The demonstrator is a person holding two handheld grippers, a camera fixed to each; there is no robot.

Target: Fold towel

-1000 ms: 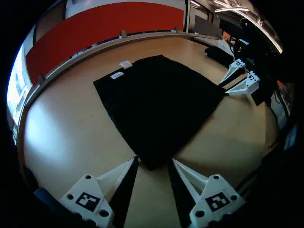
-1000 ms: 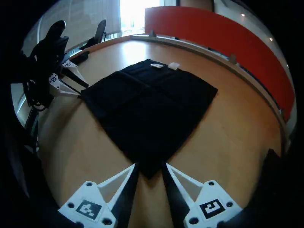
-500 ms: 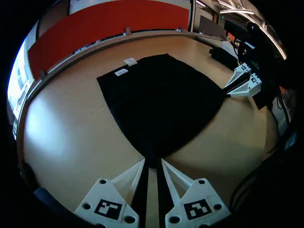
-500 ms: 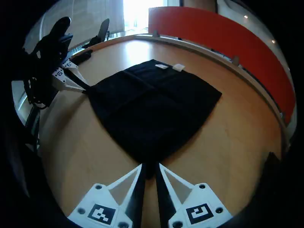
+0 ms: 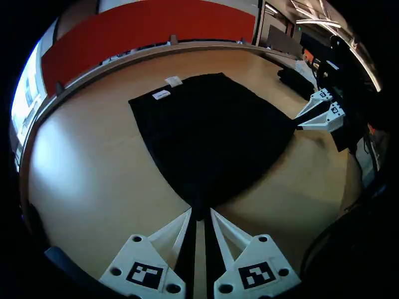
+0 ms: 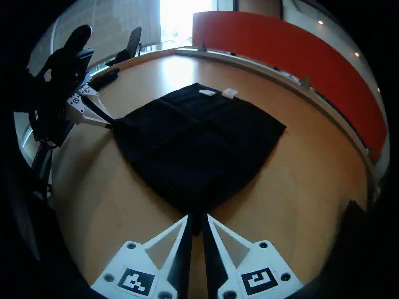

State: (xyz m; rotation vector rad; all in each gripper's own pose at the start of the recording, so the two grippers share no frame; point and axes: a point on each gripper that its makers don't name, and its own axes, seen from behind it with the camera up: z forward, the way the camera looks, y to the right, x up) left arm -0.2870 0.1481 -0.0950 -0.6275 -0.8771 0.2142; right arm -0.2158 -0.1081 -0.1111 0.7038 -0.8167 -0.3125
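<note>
A black towel [image 5: 209, 129] lies spread on the wooden table [image 5: 85, 164], with two white tags near its far corner. In the left gripper view my left gripper [image 5: 198, 215] is shut on the towel's nearest corner. The right gripper [image 5: 298, 124] grips another corner at the right. In the right gripper view the towel [image 6: 199, 144] lies the same way, crease lines crossing it. My right gripper [image 6: 196, 220] is shut on its near corner. The left gripper [image 6: 110, 122] pinches the left corner, and both pinched corners sit slightly raised off the wood.
A red partition [image 5: 144, 30] runs behind the table's curved far edge [image 5: 149, 52]. Dark office chairs [image 6: 132, 42] stand past the table near a bright window. A dark object [image 5: 294, 77] lies on the table at the far right.
Both grippers went from open around the towel's corners to shut on them. The pinched corners have since lifted a little and pulled the cloth taut.
</note>
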